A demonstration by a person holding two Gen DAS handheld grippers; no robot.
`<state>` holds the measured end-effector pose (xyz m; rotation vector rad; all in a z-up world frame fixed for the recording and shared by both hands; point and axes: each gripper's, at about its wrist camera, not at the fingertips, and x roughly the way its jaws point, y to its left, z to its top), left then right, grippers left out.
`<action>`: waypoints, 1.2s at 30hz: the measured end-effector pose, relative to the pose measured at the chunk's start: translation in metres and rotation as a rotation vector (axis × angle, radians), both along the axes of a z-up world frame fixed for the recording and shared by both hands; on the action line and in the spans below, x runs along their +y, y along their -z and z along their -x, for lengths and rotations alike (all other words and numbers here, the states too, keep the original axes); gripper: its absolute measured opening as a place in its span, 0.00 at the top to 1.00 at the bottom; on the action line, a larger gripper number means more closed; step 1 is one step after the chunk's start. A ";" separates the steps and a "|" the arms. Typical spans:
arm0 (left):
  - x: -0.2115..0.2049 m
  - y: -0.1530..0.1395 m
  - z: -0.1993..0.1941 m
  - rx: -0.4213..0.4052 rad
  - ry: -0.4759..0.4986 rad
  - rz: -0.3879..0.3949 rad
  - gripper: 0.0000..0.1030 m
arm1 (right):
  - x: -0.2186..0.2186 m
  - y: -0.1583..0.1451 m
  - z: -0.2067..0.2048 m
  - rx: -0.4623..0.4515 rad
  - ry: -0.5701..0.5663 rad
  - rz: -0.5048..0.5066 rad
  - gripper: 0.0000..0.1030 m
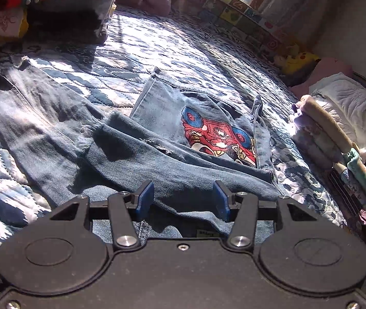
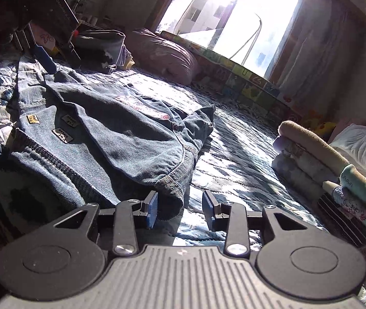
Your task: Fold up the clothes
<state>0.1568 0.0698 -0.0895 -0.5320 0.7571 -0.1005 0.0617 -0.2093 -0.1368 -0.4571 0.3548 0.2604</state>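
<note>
Denim jeans point(image 1: 121, 139) lie spread on a bed covered by a blue-and-white quilt point(image 1: 172, 49), partly folded, with one frayed leg laid across the other. In the left wrist view their long axis runs from about 10 o'clock down toward 4 o'clock, and a red-and-blue embroidered patch point(image 1: 219, 136) faces up near 3 o'clock of the garment. In the right wrist view the jeans point(image 2: 100, 128) fill the 9 to 11 o'clock side, showing small sewn labels point(image 2: 63, 135) and a stitched hem nearest the camera.

No container is visible; a stack of folded clothes point(image 1: 337, 139) sits on the bed at 3 o'clock, and another pile point(image 1: 69, 7) sits at 11 o'clock.

The left claw point(image 1: 181, 200) is wide open, its blue pads point(image 1: 144, 200) standing apart above the denim with nothing clamped between them. The right claw point(image 2: 180, 209) is also wide open and holds nothing; its left pad point(image 2: 152, 209) sits just beside the jeans' hem, and whether it touches the cloth cannot be told. Quilt shows between its pads. A bright window point(image 2: 229, 18) lies at 12 o'clock.
</note>
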 end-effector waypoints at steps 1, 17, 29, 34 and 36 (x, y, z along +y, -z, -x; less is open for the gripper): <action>-0.005 0.010 -0.002 0.032 -0.015 0.048 0.52 | 0.000 0.000 -0.001 0.004 0.005 -0.008 0.56; 0.039 0.022 -0.016 -0.050 -0.376 0.163 0.61 | 0.006 0.010 0.000 0.011 -0.045 0.032 0.68; 0.043 0.022 -0.060 -0.036 -0.183 -0.153 1.00 | 0.012 0.017 0.000 0.026 -0.093 0.107 0.78; 0.035 0.004 -0.032 -0.112 -0.199 -0.272 0.75 | 0.003 0.004 0.011 0.042 -0.152 0.109 0.77; 0.026 -0.009 -0.017 -0.146 -0.205 -0.337 0.75 | -0.008 -0.007 0.018 0.038 -0.196 0.069 0.70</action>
